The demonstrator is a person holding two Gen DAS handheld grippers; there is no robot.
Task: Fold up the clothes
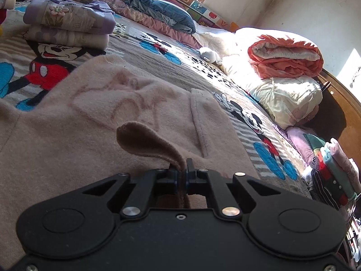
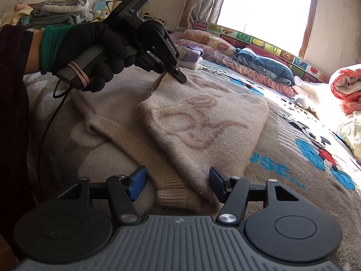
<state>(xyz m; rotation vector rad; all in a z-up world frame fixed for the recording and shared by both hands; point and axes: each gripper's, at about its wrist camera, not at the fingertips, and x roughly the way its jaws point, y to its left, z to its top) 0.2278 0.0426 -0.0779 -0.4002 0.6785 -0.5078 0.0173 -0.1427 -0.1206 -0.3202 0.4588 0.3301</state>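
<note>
Left gripper (image 1: 183, 171) clamped on a fold of the pink fleece garment (image 1: 126, 122), a flap of fabric rising from between the closed jaws. Garment spread flat on the cartoon-mouse blanket (image 1: 259, 122). Beyond the garment, upper left, a stack of folded clothes (image 1: 67, 22). Right of the garment, near the blanket's edge, a rolled orange-and-white quilt (image 1: 286, 56) atop white bedding (image 1: 291, 99).

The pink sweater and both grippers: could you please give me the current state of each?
pink sweater: partly folded on the bed, one edge lifted.
left gripper: shut on a fold of the sweater.
right gripper: open, the ribbed cuff between its fingers, not pressed.
folded clothes stack: folded, resting on the bed.
</note>
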